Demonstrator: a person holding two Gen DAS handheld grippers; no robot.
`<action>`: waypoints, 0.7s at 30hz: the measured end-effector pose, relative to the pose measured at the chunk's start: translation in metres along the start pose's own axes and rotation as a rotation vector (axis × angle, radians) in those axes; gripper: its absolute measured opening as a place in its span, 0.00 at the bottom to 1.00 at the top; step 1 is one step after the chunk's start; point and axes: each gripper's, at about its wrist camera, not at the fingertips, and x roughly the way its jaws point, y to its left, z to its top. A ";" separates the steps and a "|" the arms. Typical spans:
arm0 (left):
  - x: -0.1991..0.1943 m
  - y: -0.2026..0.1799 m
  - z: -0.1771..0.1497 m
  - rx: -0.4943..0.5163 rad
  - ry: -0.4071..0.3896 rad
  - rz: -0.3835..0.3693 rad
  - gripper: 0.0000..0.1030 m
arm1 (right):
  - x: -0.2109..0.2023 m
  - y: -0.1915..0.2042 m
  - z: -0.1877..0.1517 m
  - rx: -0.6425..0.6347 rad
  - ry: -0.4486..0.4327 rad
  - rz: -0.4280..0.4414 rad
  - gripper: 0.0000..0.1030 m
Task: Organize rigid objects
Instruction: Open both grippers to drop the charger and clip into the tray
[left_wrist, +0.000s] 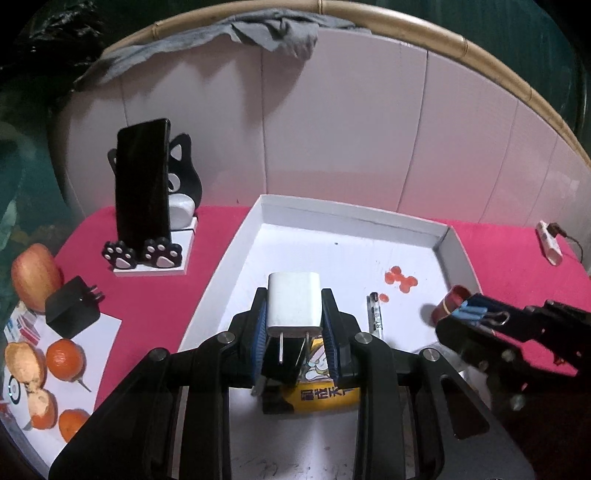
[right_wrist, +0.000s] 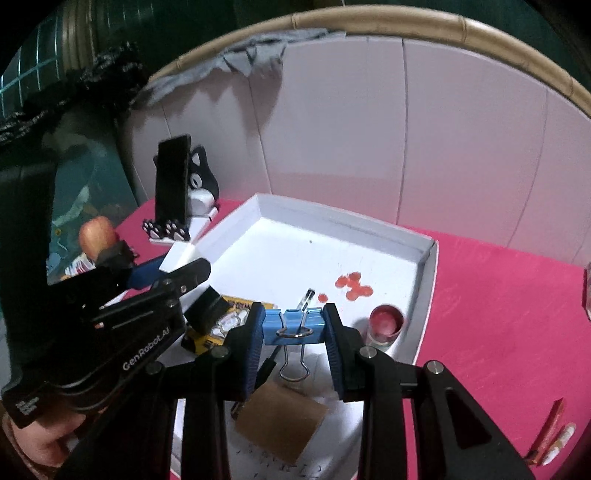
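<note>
My left gripper (left_wrist: 294, 314) is shut on a white charger plug (left_wrist: 294, 303), prongs pointing back at the camera, held above the white tray (left_wrist: 347, 216). My right gripper (right_wrist: 294, 325) is shut on a blue binder clip (right_wrist: 293, 325) with its wire handles hanging down, also above the tray (right_wrist: 428, 266). In the left wrist view the right gripper (left_wrist: 476, 312) comes in from the right with the clip (left_wrist: 474, 309). In the tray lie a yellow packet (left_wrist: 321, 397), a small pen-like tube (left_wrist: 375, 317), a red cup (right_wrist: 386, 325) and red bead shapes (right_wrist: 352, 284).
A black phone (left_wrist: 142, 184) stands in a cat-shaped holder (left_wrist: 184, 173) at the back left. A black charger (left_wrist: 74, 312), an apple (left_wrist: 35, 277) and tangerines (left_wrist: 64, 360) lie at the left. A white USB adapter (left_wrist: 550, 242) lies at the far right. A brown card (right_wrist: 280, 421) lies under the right gripper.
</note>
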 end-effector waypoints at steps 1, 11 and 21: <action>0.002 0.000 0.000 0.002 0.003 0.002 0.26 | 0.003 0.000 -0.002 0.000 0.005 0.000 0.30; 0.007 -0.001 -0.002 -0.007 0.001 0.008 0.26 | 0.010 -0.002 -0.005 0.001 -0.003 -0.016 0.31; -0.014 0.005 0.001 -0.043 -0.060 0.033 0.85 | -0.008 0.001 -0.013 -0.028 -0.078 -0.069 0.95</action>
